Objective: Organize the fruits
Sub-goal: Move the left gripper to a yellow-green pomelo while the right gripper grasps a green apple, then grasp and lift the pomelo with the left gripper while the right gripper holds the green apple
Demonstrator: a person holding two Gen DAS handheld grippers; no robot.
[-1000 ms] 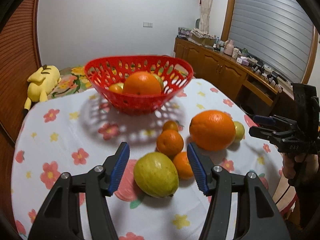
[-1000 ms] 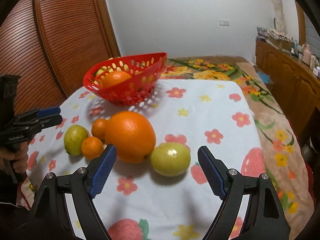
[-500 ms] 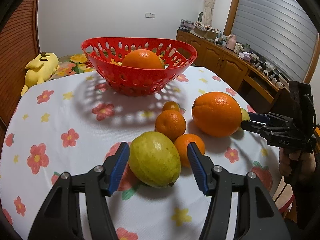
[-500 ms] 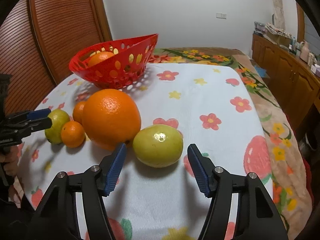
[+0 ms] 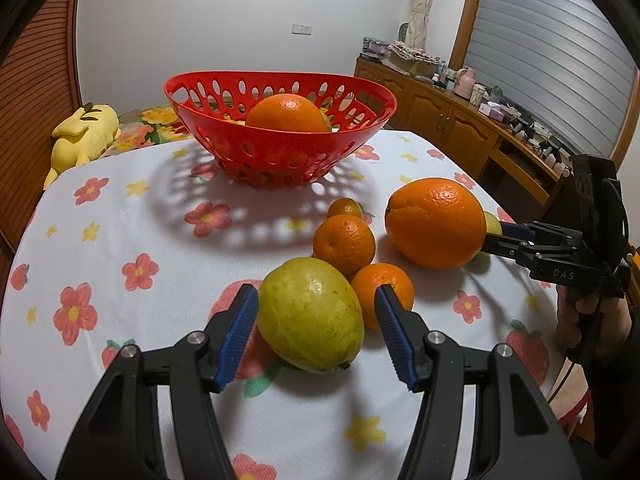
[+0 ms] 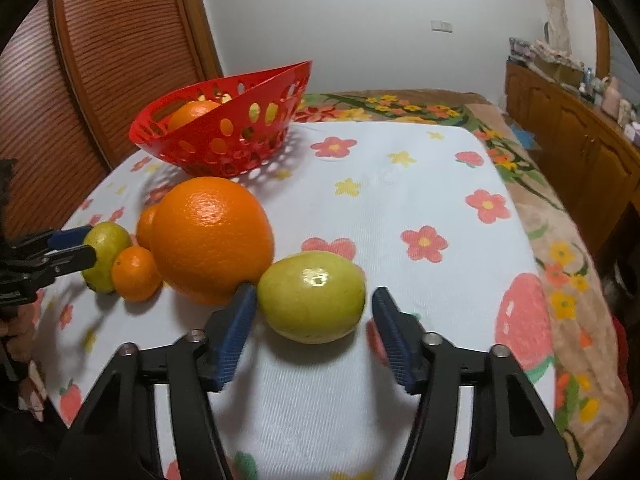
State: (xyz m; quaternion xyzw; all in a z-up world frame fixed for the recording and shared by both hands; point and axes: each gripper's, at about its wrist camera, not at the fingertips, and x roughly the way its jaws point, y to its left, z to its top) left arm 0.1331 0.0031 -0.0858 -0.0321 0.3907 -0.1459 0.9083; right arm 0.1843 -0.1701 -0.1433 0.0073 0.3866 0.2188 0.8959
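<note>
Now both tongs straddle a green-yellow fruit apiece, presumably to carry each to the red basket (image 5: 280, 136) toward the surface's far edge. Left tongs (image 5: 316, 334) stand narrow around the left guava (image 5: 310, 314), apparently not yet pinching. Right tongs (image 6: 310, 330) are closing around the right guava (image 6: 312, 296), whose long axis lies crosswise between the pads.

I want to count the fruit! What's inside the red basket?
One big orange sits inside the red basket. Something yellowish shows through the holes beside it, but the wall hides the rest.
</note>
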